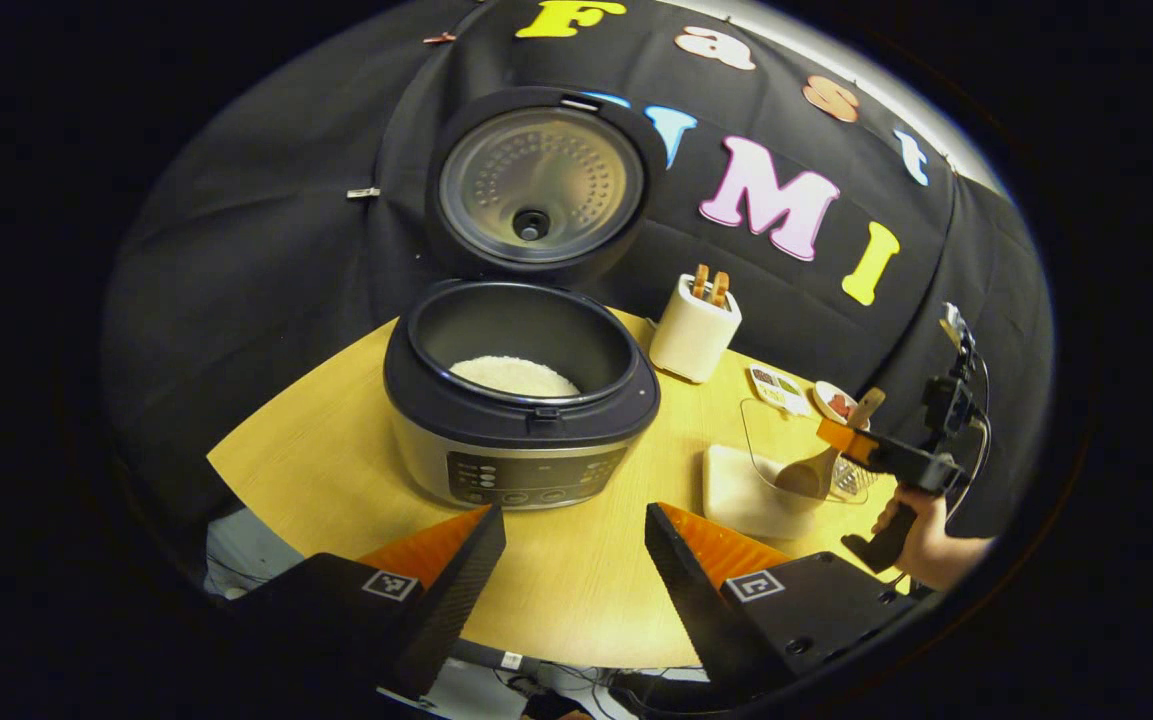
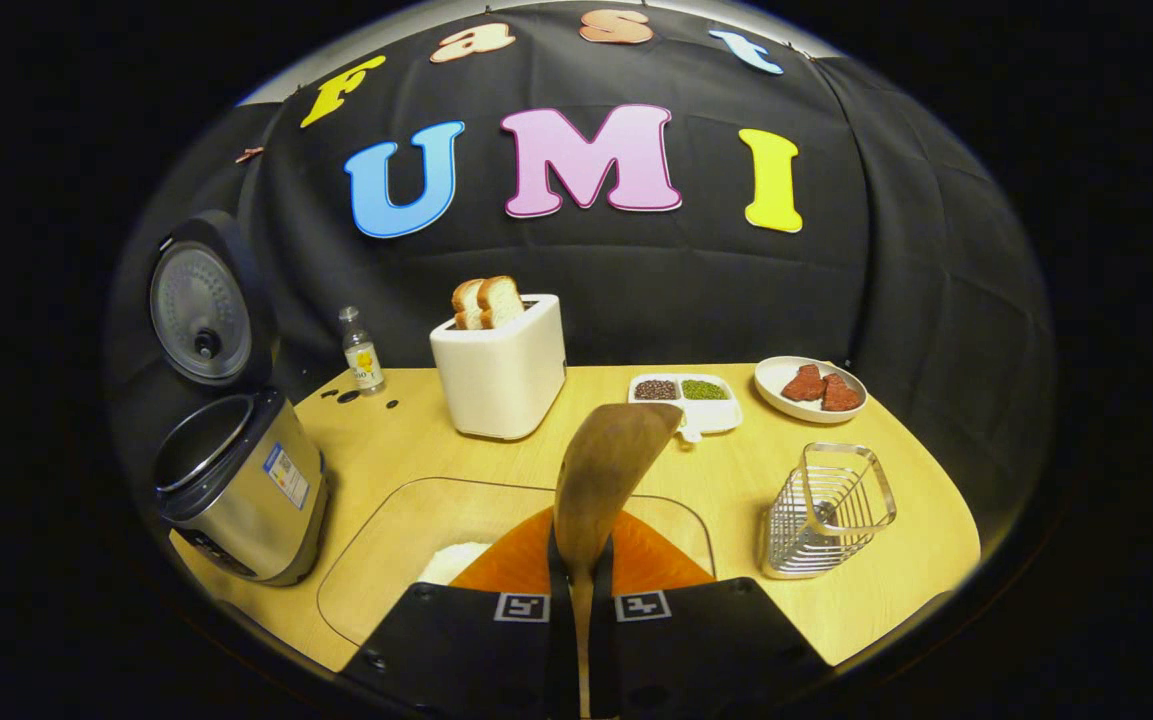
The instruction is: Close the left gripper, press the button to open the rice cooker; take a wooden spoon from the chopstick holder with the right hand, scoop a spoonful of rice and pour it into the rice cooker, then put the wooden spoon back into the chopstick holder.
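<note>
The right gripper [image 2: 581, 570] clamps the wooden spoon [image 2: 601, 470] above a clear bin [image 2: 376, 560], apparently holding rice. The left gripper [image 1: 576, 560] gapes empty before the open rice cooker [image 1: 521, 400]; toaster [image 2: 501, 375] and wire holder [image 2: 826, 510] stand nearby.

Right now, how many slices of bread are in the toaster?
2. Both bread slices stand side by side in the slots on top of the white toaster, at the back of the table between the little bottle and the seed tray.

R gripper [image 2: 581, 590] clamps wooden spoon [image 2: 604, 470] handle, bowl up over clear rice container [image 2: 376, 560]. Rice cooker [image 2: 236, 490] open at left; wire chopstick holder [image 2: 826, 515] right.
</note>
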A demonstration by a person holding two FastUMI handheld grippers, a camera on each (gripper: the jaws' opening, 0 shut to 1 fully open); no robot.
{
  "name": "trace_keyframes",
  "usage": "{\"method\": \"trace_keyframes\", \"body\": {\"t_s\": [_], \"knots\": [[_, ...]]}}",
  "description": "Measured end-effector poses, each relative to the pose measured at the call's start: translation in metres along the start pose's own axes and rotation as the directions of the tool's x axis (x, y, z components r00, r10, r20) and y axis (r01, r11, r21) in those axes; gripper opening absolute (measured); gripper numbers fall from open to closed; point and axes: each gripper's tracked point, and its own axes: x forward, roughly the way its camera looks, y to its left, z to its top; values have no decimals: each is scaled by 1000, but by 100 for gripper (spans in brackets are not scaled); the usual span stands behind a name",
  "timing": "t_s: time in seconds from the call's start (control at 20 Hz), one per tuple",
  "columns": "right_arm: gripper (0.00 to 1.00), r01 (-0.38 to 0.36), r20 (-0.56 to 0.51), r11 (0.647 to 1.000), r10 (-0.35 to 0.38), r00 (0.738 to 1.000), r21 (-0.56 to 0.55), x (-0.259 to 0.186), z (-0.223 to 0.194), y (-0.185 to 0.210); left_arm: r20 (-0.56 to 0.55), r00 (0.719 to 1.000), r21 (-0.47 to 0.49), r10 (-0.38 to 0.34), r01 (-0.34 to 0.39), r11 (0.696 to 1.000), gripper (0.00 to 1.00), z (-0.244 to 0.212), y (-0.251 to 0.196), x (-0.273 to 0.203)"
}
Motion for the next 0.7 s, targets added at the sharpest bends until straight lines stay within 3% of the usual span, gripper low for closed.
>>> {"method": "trace_keyframes", "body": {"t_s": [0.15, 0.35, 0.65, 0.7], "knots": [[9, -28, -46, 995, 33, 998, 101, -2, -11, 21, 14, 1000, -4, 21, -21, 1000, 96, 2, 9, -2], [9, -35, -100, 957, 66, 993, 287, -2, -14, 36, 12, 1000, -22, 22, -22, 1000, 96, 2, 12, -8], [9, -8, -144, 852, 98, 985, 524, -6, -12, 42, 18, 1000, 32, -11, 10, 999, 92, 3, 4, -12], [9, 3, -148, 829, 96, 984, 559, -7, -12, 38, 21, 1000, 47, -20, 19, 999, 96, 6, 3, -13]]}}
